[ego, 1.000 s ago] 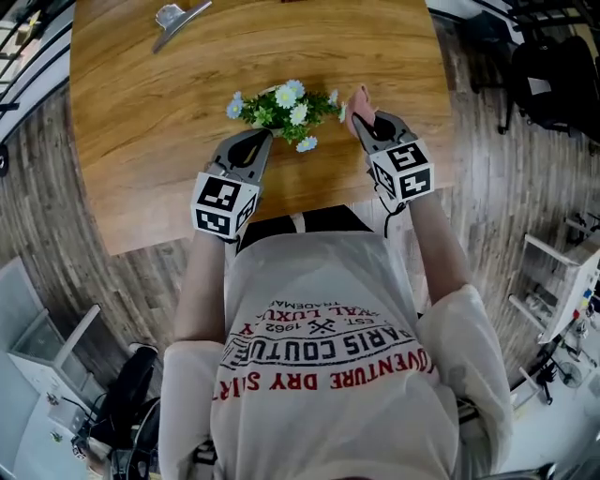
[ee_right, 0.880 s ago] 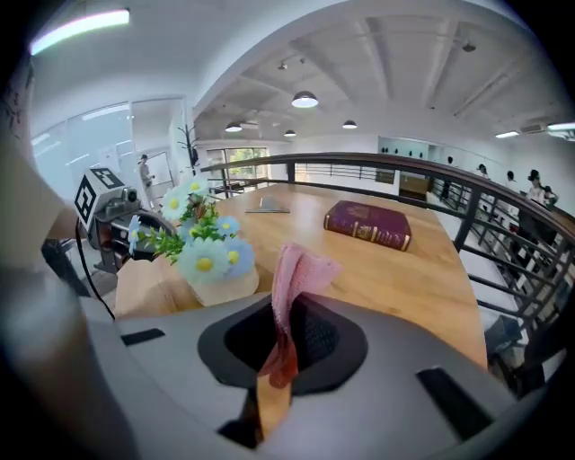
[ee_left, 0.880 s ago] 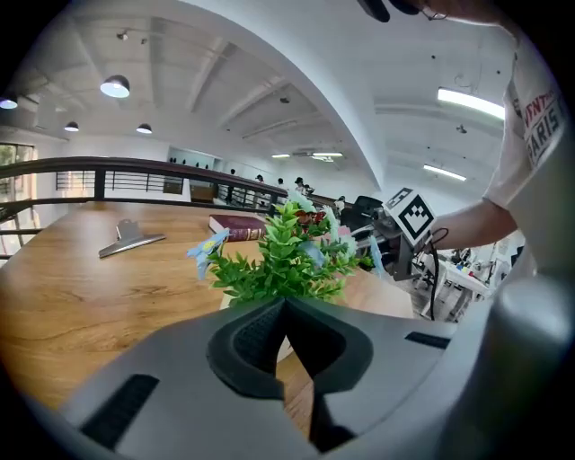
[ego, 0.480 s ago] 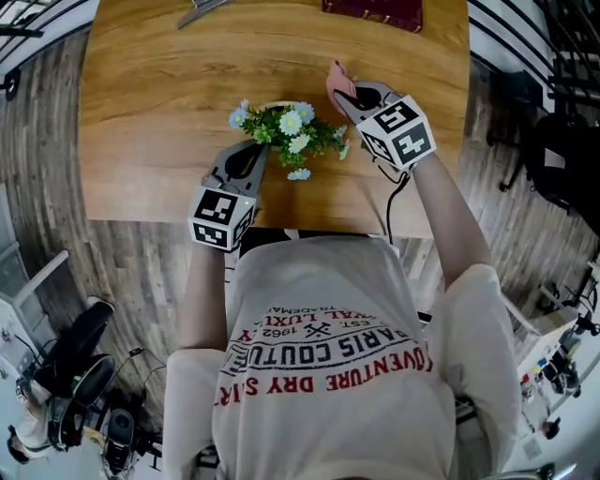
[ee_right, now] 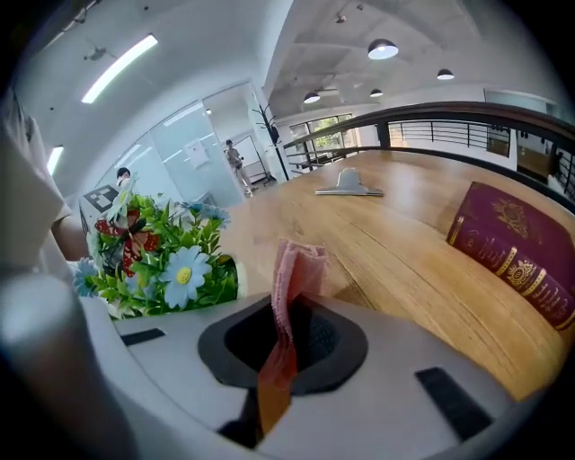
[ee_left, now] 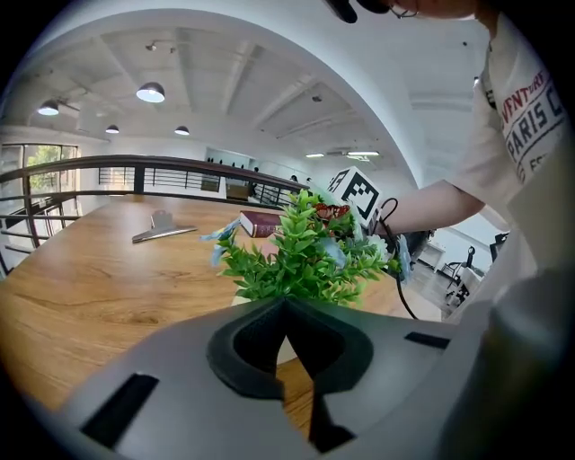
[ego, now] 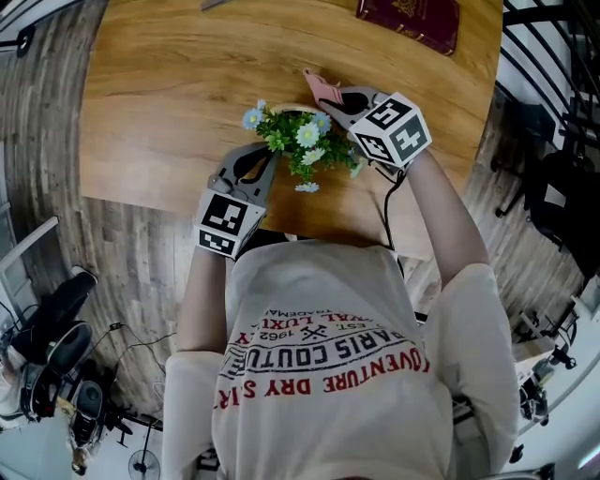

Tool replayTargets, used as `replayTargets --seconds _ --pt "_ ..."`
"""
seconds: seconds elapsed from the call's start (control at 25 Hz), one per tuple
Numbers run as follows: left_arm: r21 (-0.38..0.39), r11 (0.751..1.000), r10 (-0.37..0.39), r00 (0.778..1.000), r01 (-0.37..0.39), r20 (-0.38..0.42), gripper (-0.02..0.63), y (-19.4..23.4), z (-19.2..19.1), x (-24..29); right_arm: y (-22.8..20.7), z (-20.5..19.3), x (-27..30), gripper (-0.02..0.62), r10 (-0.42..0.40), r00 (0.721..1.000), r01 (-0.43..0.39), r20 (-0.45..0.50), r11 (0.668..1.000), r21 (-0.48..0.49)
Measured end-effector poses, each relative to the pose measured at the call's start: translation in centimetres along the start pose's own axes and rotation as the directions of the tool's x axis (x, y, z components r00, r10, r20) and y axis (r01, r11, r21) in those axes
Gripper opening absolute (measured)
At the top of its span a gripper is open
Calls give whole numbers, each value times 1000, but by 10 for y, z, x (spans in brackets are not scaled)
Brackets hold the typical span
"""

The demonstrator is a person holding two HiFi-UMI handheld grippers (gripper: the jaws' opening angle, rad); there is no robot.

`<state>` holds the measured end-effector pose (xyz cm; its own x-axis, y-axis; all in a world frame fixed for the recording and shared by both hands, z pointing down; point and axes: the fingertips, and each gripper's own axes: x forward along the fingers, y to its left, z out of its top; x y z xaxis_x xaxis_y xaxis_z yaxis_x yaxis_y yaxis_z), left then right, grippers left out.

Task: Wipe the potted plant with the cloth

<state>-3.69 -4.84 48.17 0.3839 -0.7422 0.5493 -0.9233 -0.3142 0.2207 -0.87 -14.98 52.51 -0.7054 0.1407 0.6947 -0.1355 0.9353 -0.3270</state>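
**Cloth brought round to the plant's far side**
The right tool [ego: 335, 96] pinches the pink cloth [ego: 320, 86]. The potted plant [ego: 302, 141], by the desk's [ego: 159, 94] near edge, lies just to its left. The left tool [ego: 269, 156], pressed together and empty, stays at the pot's near-left. A second ago the right tool was beside the plant, not behind it.

A maroon book [ego: 410, 21] lies at the wooden counter's [ego: 159, 112] far edge. A metal clip [ee_right: 349, 184] rests well apart.

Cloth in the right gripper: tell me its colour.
Pink. The cloth shows best in the right gripper view, pinched between the jaws.
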Motion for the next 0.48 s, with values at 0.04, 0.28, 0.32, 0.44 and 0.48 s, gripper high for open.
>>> replayTargets --seconds 0.04,0.28,0.32,0.44,0.48 --pt "-7 1000 -3 1000 3 3 15 0 0 0 0 1 1 38 8 1000 -8 1 1000 1" --pt "-43 999 -3 1000 4 24 15 0 2 -1 4 11 6 38 77 997 -77 -1 997 31" --pt "-47 999 -5 1000 6 28 15 0 3 0 4 14 6 38 85 996 -85 -4 996 27" --pt "-44 999 -6 999 8 32 15 -2 9 5 6 18 4 38 112 993 -112 -23 994 6" --pt "-39 999 -7 1000 8 31 15 -3 11 7 7 20 3 38 126 992 -126 -32 992 -2"
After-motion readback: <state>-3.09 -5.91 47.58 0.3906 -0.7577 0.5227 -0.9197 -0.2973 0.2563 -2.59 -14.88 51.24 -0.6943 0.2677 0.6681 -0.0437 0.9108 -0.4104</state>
